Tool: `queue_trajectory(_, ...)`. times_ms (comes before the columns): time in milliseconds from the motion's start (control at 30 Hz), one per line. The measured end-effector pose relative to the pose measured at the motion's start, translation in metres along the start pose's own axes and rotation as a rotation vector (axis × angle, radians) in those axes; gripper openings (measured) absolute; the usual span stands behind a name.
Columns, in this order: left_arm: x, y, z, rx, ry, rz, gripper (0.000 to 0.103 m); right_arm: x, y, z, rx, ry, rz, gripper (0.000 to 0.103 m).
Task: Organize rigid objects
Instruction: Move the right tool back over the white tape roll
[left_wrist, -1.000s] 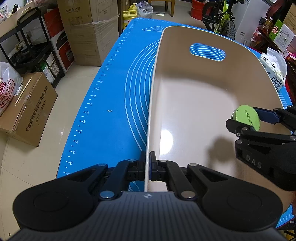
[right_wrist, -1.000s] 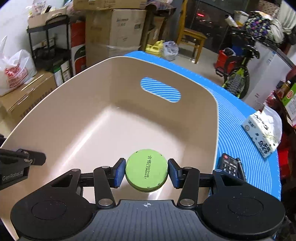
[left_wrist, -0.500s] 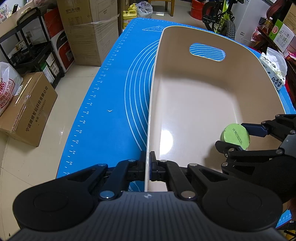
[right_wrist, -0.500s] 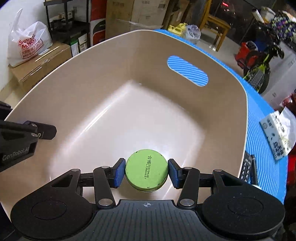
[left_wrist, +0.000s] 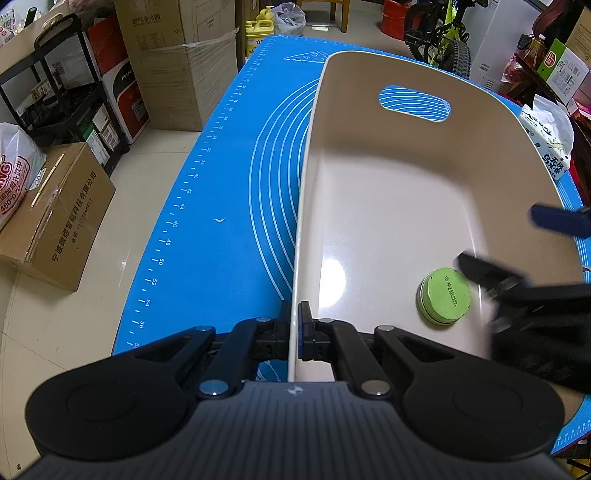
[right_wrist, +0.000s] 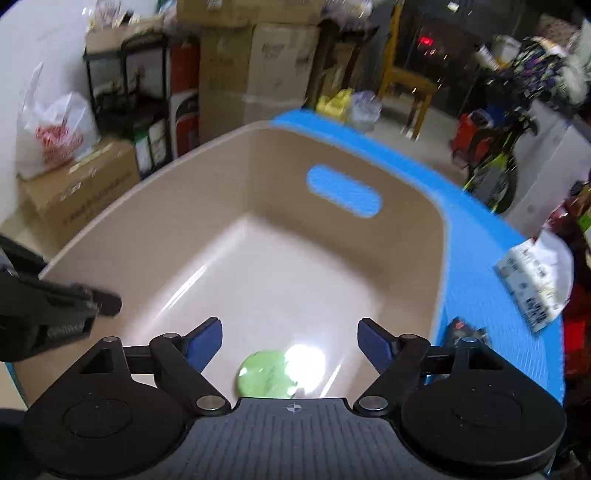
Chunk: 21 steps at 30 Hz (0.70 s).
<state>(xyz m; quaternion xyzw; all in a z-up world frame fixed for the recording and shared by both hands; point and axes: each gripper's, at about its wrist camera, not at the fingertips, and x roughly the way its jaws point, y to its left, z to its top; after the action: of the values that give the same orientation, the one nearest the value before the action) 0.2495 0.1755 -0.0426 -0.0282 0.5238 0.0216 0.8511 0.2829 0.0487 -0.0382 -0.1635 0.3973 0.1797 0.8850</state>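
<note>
Right wrist, right gripper (right_wrist: 290, 341) opening, green tin (right_wrist: 267, 374) below fingers (on bin floor).

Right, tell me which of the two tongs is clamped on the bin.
The left tongs: shut on the beige bin's near rim. The right tongs are opening, nothing between them, above the green tin.

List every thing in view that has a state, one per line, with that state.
Left gripper: shut on the bin's near wall.
Right gripper: jaws opening, nothing between the pads.
Tin: lying flat on the bin floor, lid on, free of the gripper.
Bin: upright on the mat, holding only the tin.
Mat: spread flat under the bin.
Tissue pack: on the mat beside the bin, opened at the top.
</note>
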Motion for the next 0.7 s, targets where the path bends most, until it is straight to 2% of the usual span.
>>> queue_trajectory(267,0.000,0.000,0.000,0.000,-0.001,0.000,0.004,-0.040,-0.045,0.003,0.117,-0.111,-0.015,0.084)
queue_trajectory(400,0.000,-0.001,0.000,-0.001,-0.001,0.003,0.004,-0.060,-0.068,-0.007,0.187,-0.180,-0.034,0.095)
queue_trajectory(467,-0.001,0.000,0.000,-0.003,0.000,0.002,0.004,-0.067,-0.077,-0.013,0.203,-0.208,-0.059,0.097)
queue_trajectory(567,-0.001,0.000,0.000,-0.002,0.000,0.002,0.004,-0.073,-0.090,-0.023,0.226,-0.210,-0.078,0.101)
queue_trajectory(700,-0.001,0.000,0.000,-0.004,0.000,0.000,0.004,-0.080,-0.103,-0.039,0.260,-0.204,-0.104,0.101)
